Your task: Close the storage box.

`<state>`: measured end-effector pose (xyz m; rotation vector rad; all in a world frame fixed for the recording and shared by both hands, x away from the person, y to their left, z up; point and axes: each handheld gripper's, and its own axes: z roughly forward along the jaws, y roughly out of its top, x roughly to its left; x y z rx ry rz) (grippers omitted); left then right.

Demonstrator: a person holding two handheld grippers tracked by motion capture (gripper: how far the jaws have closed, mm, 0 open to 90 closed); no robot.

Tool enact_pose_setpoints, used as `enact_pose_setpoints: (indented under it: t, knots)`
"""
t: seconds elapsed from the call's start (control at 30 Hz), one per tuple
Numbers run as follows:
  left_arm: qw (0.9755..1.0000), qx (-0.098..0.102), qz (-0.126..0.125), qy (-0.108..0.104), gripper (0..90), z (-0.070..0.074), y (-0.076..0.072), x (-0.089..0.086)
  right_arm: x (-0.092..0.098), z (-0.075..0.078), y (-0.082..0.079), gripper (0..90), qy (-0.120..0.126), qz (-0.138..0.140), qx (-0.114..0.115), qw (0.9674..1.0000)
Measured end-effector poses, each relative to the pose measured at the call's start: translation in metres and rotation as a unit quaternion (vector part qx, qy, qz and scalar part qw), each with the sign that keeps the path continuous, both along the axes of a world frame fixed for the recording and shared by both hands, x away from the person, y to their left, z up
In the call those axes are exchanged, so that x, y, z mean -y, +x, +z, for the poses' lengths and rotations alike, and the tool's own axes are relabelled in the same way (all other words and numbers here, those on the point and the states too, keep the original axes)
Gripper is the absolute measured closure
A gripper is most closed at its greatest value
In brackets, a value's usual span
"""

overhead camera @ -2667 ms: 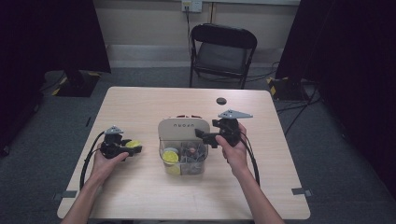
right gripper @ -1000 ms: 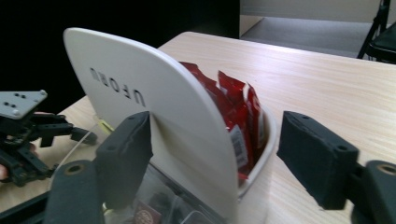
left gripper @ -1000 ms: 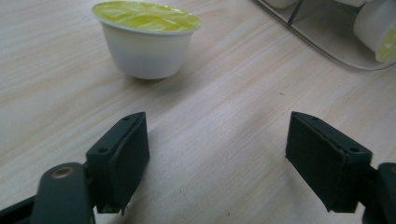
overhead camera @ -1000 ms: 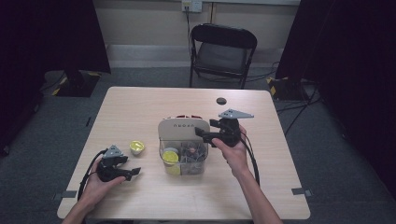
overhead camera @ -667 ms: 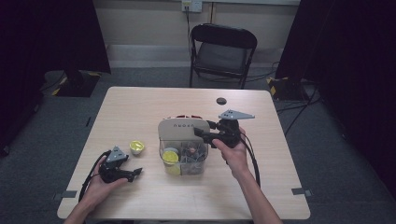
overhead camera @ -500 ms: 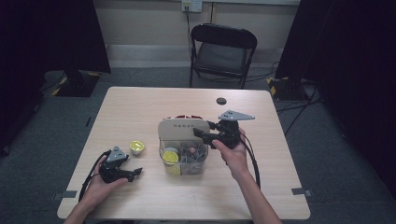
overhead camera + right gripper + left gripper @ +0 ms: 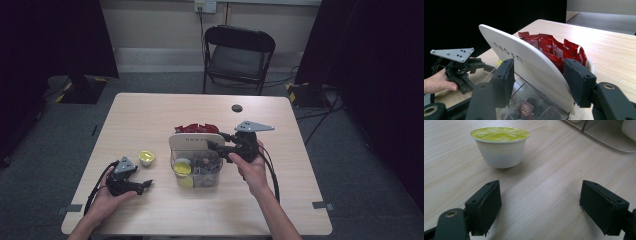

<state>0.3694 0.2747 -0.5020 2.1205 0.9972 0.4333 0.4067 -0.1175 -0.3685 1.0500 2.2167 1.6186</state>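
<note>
A clear organizer with a white curved panel [image 7: 196, 141] stands mid-table, with red packets [image 7: 196, 128] behind the panel and small cups and sachets in the clear front part. My right gripper [image 7: 216, 141] reaches in from the right and is shut on the white panel [image 7: 524, 60], one jaw on each side, beside the red packets [image 7: 554, 50]. A yellow-lidded white cup [image 7: 146, 157] stands upright left of the organizer. My left gripper [image 7: 146, 185] rests near the front left, jaws just opened wide with nothing between them. The cup [image 7: 500, 147] sits ahead of my left gripper [image 7: 540, 207], apart from it.
A small black round object [image 7: 237, 108] lies near the table's far edge. A black folding chair [image 7: 237, 55] stands beyond the table. The left hand and its gripper [image 7: 461, 70] appear past the organizer in the right gripper view. Cables trail toward the front edge.
The left gripper has let go of the yellow-lidded cup and drawn back toward the front edge, jaws wider. The right gripper's jaws have closed on the organizer's panel.
</note>
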Motion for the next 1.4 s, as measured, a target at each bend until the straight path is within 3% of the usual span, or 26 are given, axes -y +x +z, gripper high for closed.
enact_pose_setpoints:
  t: [0.6,1.17,1.4]
  knots:
    - [1.0,0.0,-0.003,0.004,16.6,0.0,0.001,-0.001,0.0,-0.005,-0.009,40.0,-0.008,0.007,-0.008,0.9999]
    - [0.9999,-0.001,-0.006,0.008,16.4,0.001,0.001,-0.001,0.005,-0.015,-0.028,26.1,-0.031,-0.003,0.007,0.9995]
    - [1.0,-0.001,-0.005,0.008,16.4,0.001,0.001,-0.001,0.01,-0.02,-0.032,17.3,-0.035,-0.02,-0.005,0.9992]
